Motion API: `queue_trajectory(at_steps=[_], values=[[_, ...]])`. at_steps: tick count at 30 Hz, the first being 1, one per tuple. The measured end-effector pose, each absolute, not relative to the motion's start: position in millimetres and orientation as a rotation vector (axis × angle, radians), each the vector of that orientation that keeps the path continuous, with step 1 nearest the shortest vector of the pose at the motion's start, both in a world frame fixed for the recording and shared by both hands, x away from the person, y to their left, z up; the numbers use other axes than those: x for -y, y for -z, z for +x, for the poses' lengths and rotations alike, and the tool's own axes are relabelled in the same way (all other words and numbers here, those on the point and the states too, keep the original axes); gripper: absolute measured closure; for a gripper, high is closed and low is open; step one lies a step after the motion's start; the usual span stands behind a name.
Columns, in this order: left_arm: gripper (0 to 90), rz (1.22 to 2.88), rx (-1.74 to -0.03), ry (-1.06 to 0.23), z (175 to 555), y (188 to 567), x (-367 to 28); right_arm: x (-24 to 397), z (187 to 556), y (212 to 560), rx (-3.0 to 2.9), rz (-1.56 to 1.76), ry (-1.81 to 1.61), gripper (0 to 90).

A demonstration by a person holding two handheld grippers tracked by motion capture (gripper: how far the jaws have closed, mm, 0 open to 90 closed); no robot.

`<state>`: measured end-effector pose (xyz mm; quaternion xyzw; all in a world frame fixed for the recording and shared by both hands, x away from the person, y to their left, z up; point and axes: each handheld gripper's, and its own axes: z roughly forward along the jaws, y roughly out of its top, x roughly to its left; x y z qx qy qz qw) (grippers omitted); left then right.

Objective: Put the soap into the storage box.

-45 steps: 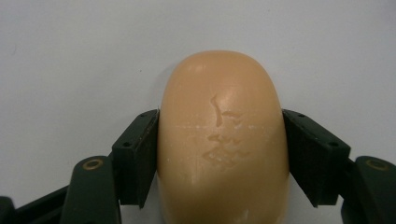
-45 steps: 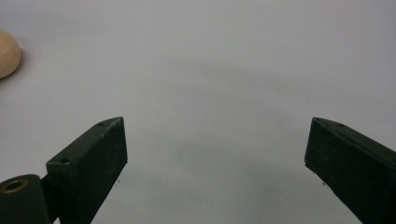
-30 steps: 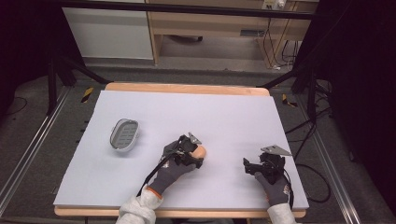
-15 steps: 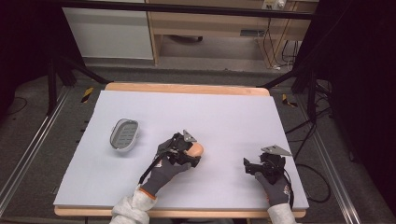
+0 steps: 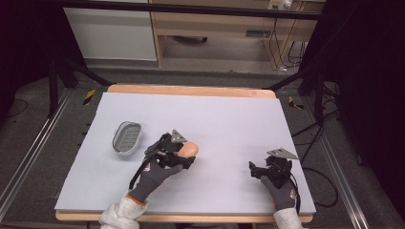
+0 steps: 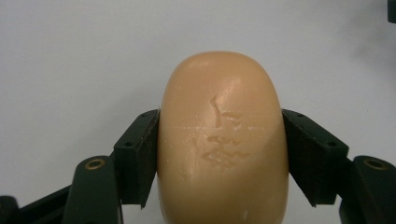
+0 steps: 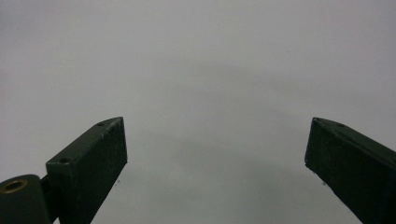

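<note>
**Soap in my left jaws, dish waiting just beside**

I'm working over the big pale table (image 5: 229, 119), and it's bare but for two things. The larger is the grey soap dish (image 5: 127, 137), lying toward my left side, long axis running away from me with a slight lean. Just to its right, my left gripper (image 5: 184, 153) is pinching the tan soap bar (image 6: 222, 140) across its narrow width, jaws pressing on both flanks. The bar is sitting low over the table, near the dish but apart from it.

I'm judging this as the carry step: soap gripped, not yet placed. Next I'm needing to swing left, bring the bar over the dish and line the two long axes up before easing it in.

The bar's long axis is running straight out along my jaws, rounded end pointing away from my hand, stamped face up toward the camera.

My right gripper (image 5: 267, 169) is idling well off to the right, jaws spread wide on nothing.
</note>
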<state>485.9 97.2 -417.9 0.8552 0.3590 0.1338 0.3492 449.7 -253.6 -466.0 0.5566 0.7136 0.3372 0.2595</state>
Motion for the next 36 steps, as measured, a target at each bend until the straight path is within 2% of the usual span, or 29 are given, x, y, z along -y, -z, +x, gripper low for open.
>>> queue_trajectory(at_steps=[19, 36], values=[[31.8, 2.110, -1.002, -0.385, 474.6, 401.3, -155.4, 253.6, 449.6, 466.7, -1.931, 1.515, -0.910, 5.9], [31.8, 2.036, -1.097, -0.431, 485.0, 396.8, -195.6, 250.8, 449.8, 467.3, -1.950, 1.493, -0.908, 5.9]])
